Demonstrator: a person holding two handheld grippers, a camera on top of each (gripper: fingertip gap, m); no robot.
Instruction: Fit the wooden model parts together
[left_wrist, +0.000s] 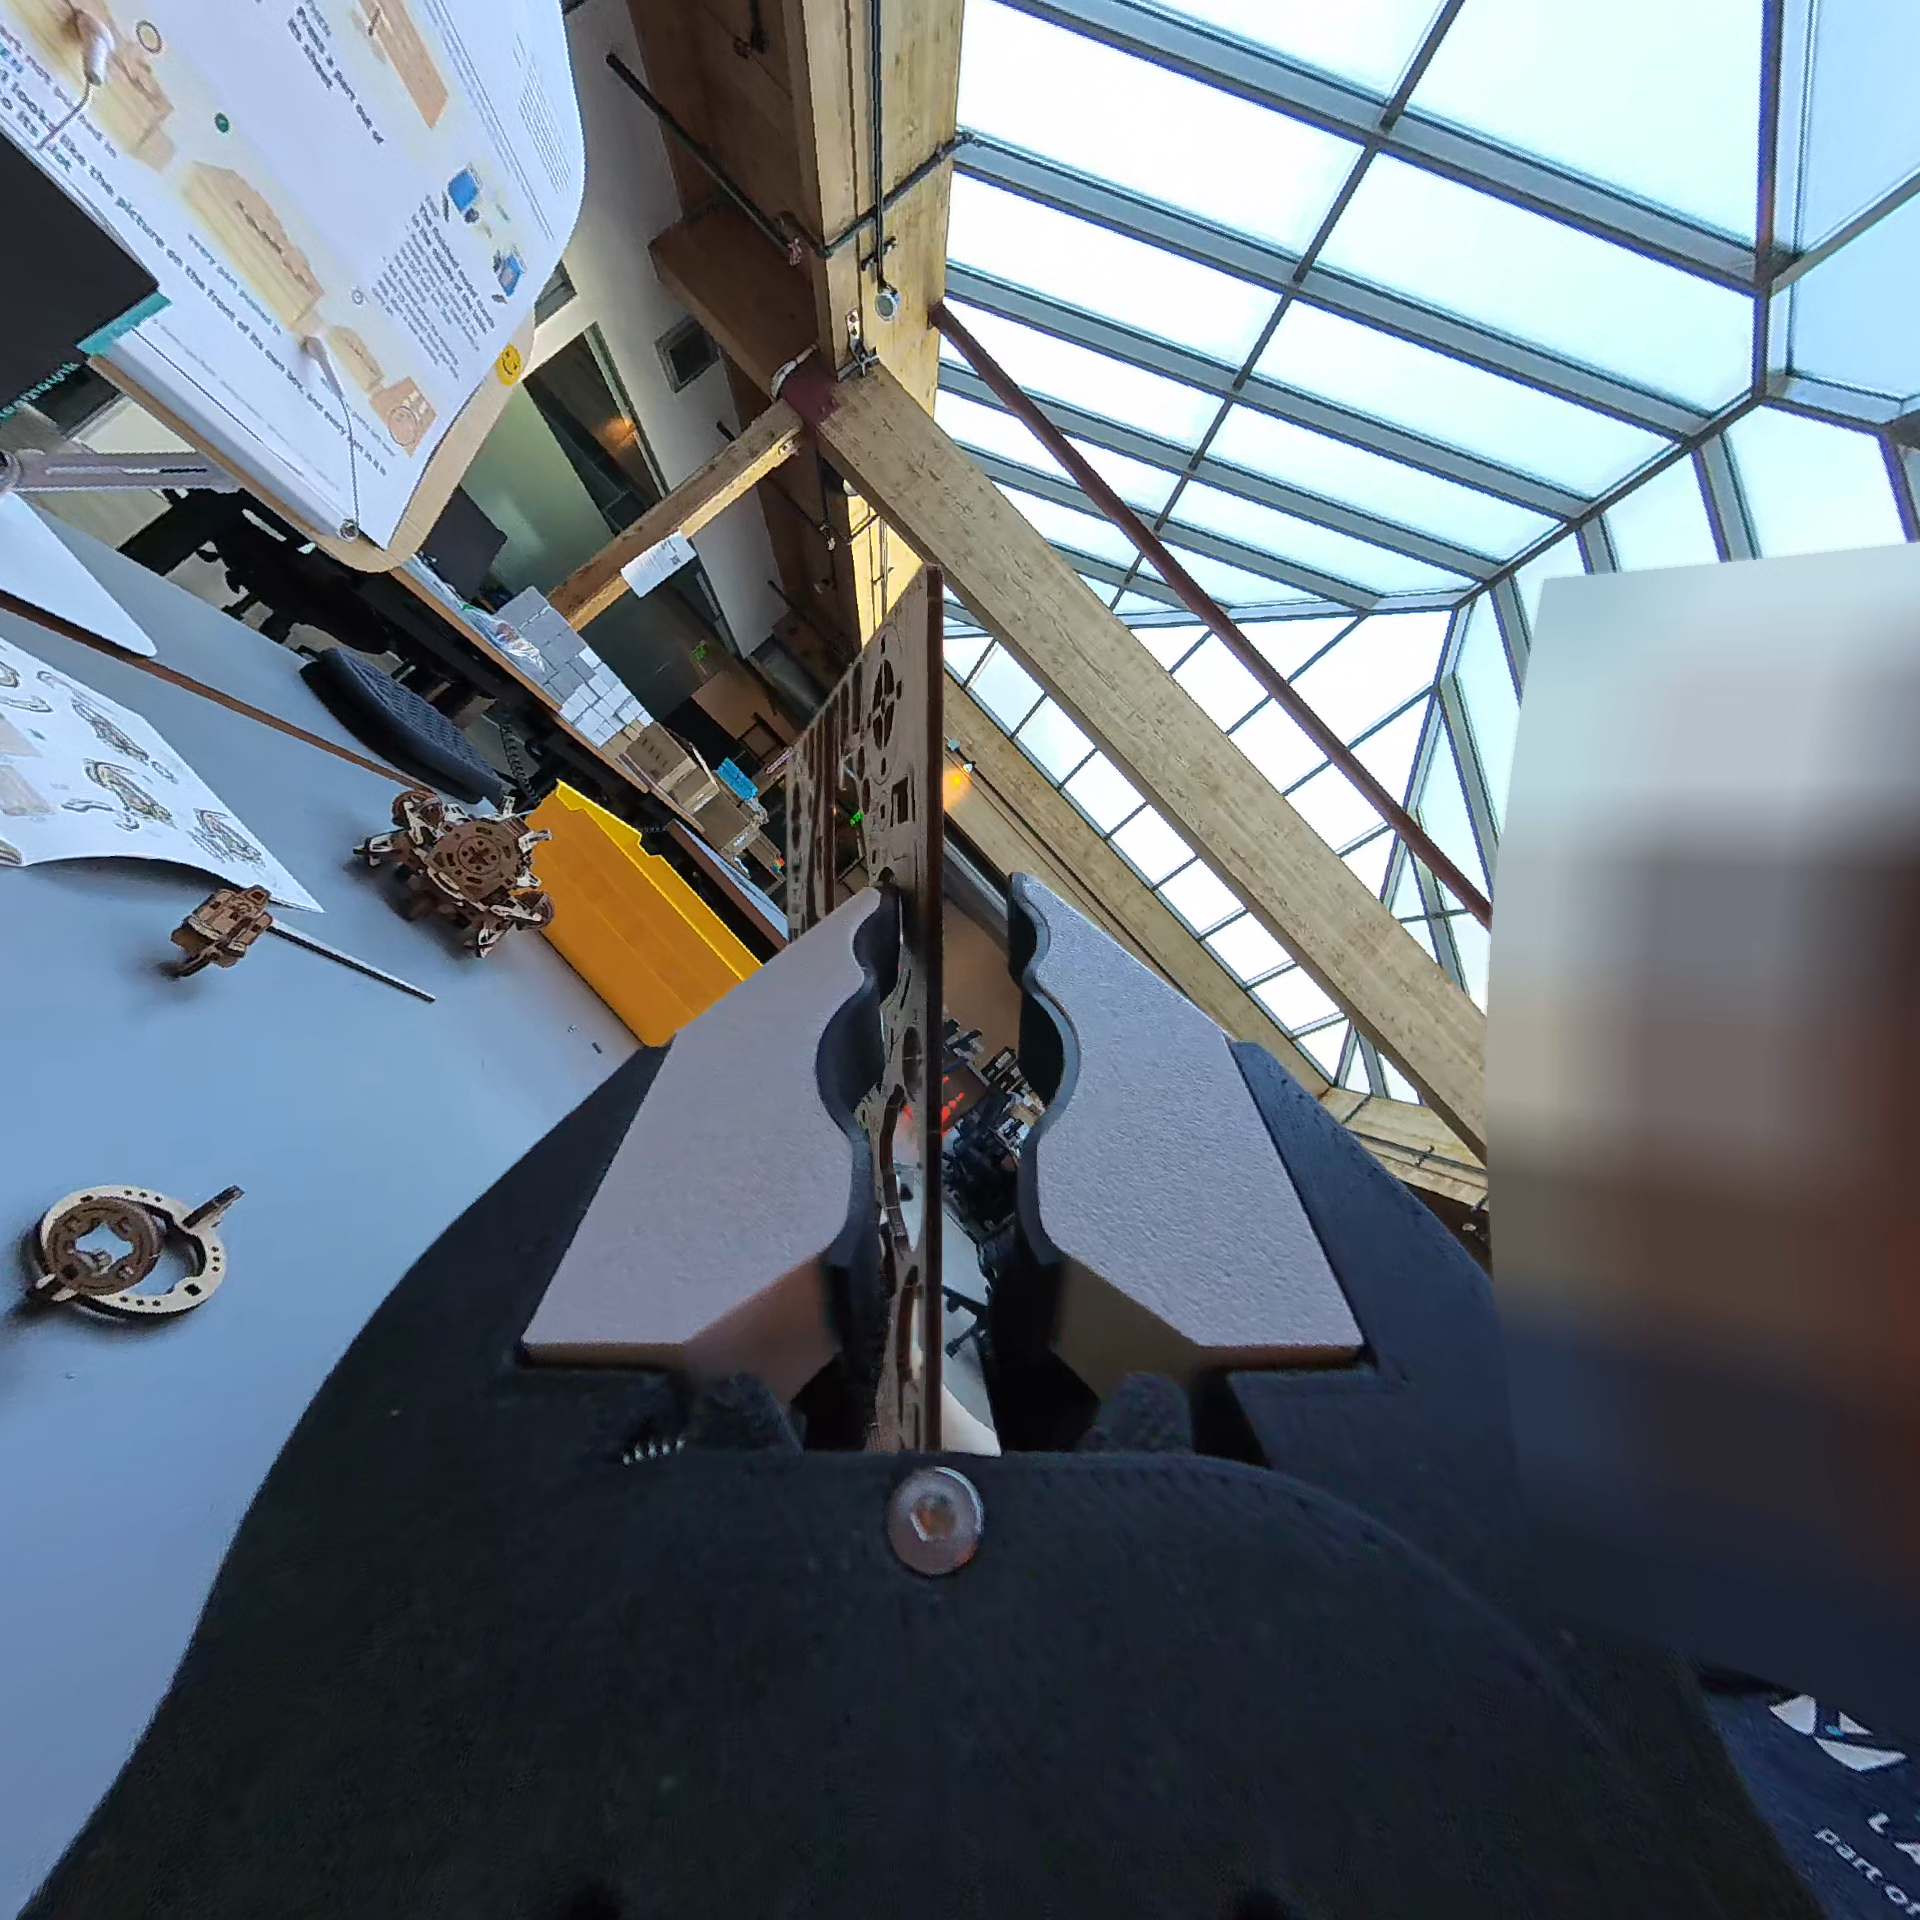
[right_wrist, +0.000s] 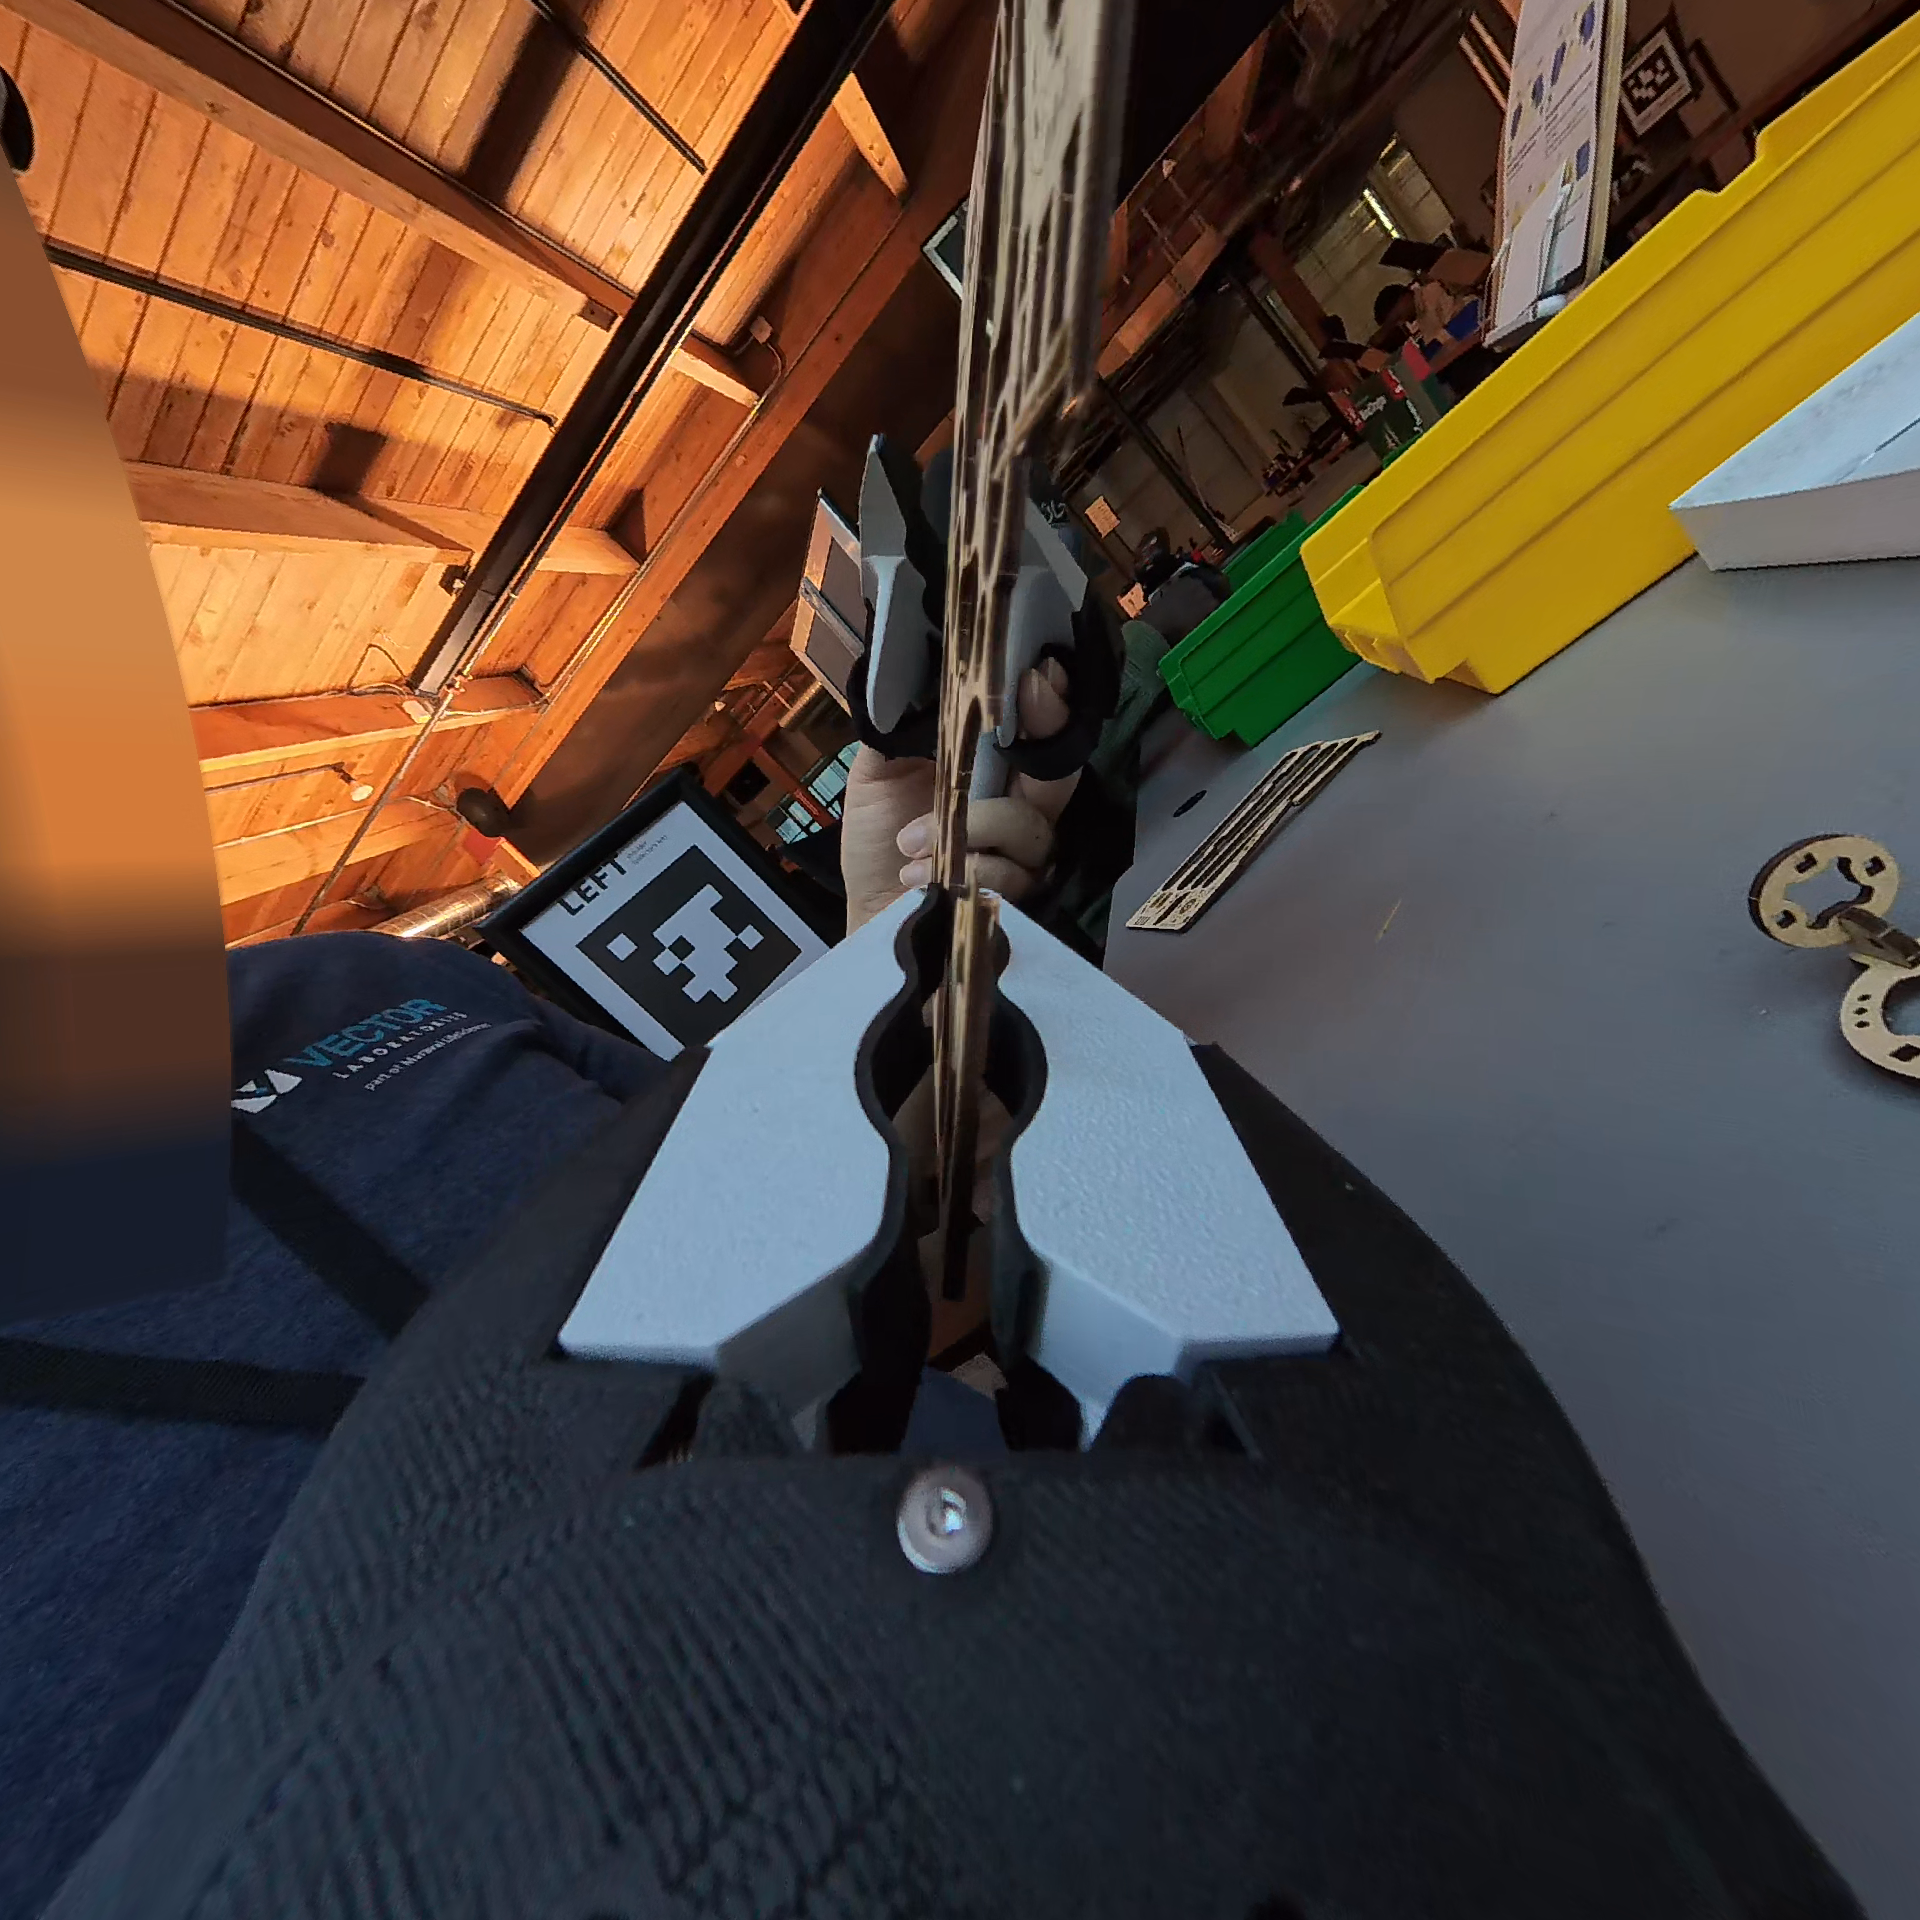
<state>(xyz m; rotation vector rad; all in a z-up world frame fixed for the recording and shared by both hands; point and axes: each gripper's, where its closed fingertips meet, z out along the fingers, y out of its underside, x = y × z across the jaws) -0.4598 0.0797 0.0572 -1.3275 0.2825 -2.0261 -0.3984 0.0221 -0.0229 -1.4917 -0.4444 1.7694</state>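
- Grey counter (left_wrist: 260, 1091) under everything.
- Yellow bin (right_wrist: 1558, 488) on the counter, green bin (right_wrist: 1247, 655) just beyond it.
- White box (right_wrist: 1808, 488) beside the yellow bin.
- Printed instruction sheet (left_wrist: 94, 769) lying flat on the counter.
- Illustrated poster board (left_wrist: 343, 229) overhead.
- Glass skylight (left_wrist: 1403, 312) above timber beams (left_wrist: 1143, 727).

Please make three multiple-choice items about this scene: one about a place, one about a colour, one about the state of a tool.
1. Where is the laser-cut wooden sheet?
A. flat on the table
B. held up in the air, edge-on
C. inside a bin

2. What colour is the bin behind the yellow bin?
A. green
B. red
C. white

3. How is the right tool?
A. wide open, empty
B. shut on the wooden sheet
C. lying on the table

Answers:
1 B, it stands between both tools.
2 A, it shows green.
3 B, its tips pinch the sheet.
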